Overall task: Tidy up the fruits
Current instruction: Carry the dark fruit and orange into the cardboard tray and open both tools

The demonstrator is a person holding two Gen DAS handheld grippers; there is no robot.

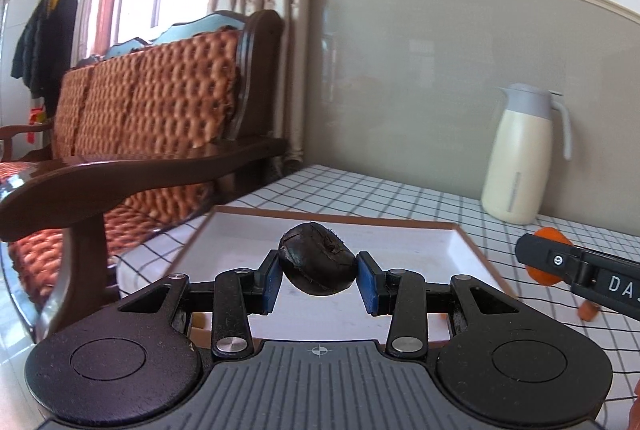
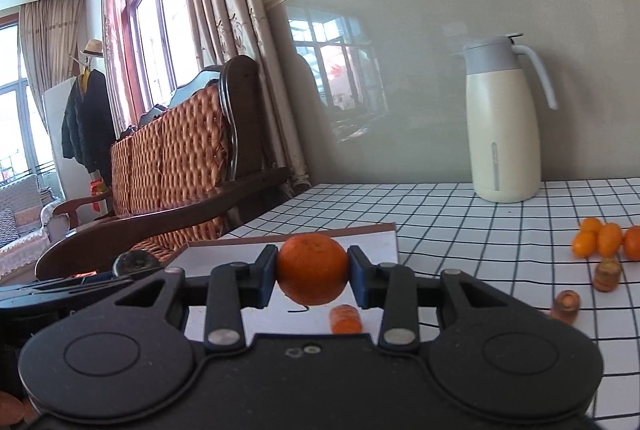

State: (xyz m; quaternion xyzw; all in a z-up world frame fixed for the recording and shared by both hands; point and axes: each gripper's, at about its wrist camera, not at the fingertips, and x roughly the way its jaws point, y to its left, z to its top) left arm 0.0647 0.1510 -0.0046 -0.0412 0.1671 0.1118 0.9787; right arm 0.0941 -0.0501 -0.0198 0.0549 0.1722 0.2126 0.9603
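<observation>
Above the white tray (image 1: 460,242), left gripper (image 1: 317,272) jaws pinch a dark fruit (image 1: 316,262); right gripper (image 2: 312,270) jaws pinch an orange (image 2: 312,268).

I see the tray (image 1: 476,250) lying on the desk (image 2: 460,213) near its left edge, with the sofa (image 1: 160,101) beyond that edge to the left. The jug (image 2: 505,121) stands far right against the wall. Small fruits (image 2: 600,240) lie right of the tray.

Grey-panelled wall (image 2: 400,77) behind the checked table (image 2: 460,222); woven-backed wooden sofa (image 1: 152,101) at 9 o'clock; curtained, sunlit window (image 2: 160,21) beyond; coat rack (image 2: 86,109).
</observation>
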